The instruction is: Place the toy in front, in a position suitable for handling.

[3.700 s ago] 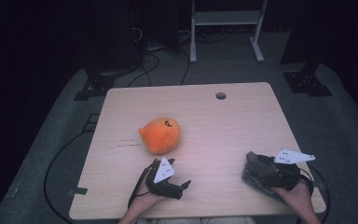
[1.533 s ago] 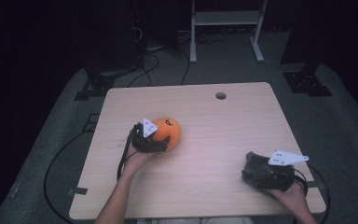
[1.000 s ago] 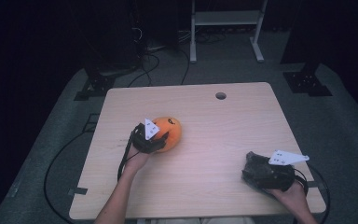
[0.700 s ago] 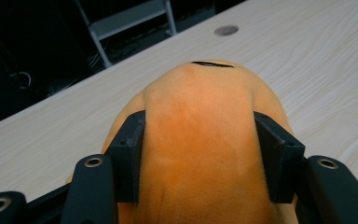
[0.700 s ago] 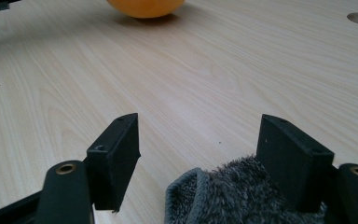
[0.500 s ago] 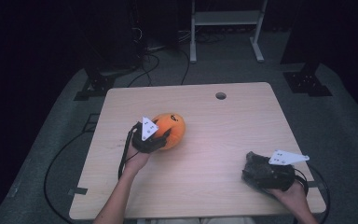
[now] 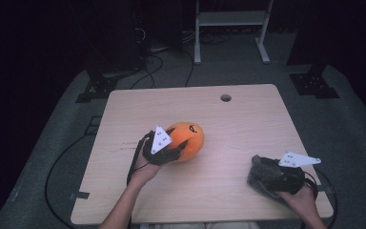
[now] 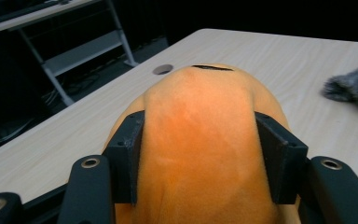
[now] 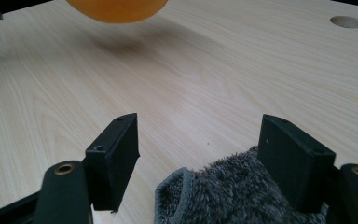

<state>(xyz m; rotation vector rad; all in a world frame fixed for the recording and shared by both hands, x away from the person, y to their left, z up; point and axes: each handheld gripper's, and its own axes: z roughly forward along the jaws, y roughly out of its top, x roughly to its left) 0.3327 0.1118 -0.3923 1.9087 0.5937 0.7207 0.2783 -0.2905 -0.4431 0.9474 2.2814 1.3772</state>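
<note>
In the high view, a light wooden table (image 7: 248, 129) takes up the middle of the frame, with a round cable hole (image 7: 226, 98) near its upper edge. Just left of centre lies an orange plush toy (image 7: 187, 140), round and soft, with a small black mark on its top; the mark cannot be read as writing. The left gripper (image 7: 164, 151) is at the toy's lower-left side, held by the person's left hand (image 7: 145, 169), and a grey three-cornered plate with small dark dots sits on top of it.

In the left gripper view, the two black jaws press into either side of the orange plush toy (image 8: 198, 140), which bulges up between them, so the jaws are clamped on it. A scrap of grey fur (image 8: 354, 88) shows at the right edge of that frame.

At the lower right of the high view, the right gripper (image 7: 279, 174) rests on a grey fuzzy cloth (image 7: 263, 168) near the table's corner. In the right gripper view its jaws stand wide apart, with the grey fuzzy cloth (image 9: 233, 196) lying low between them, touching the right jaw. No brand, label or legible writing can be seen anywhere.
</note>
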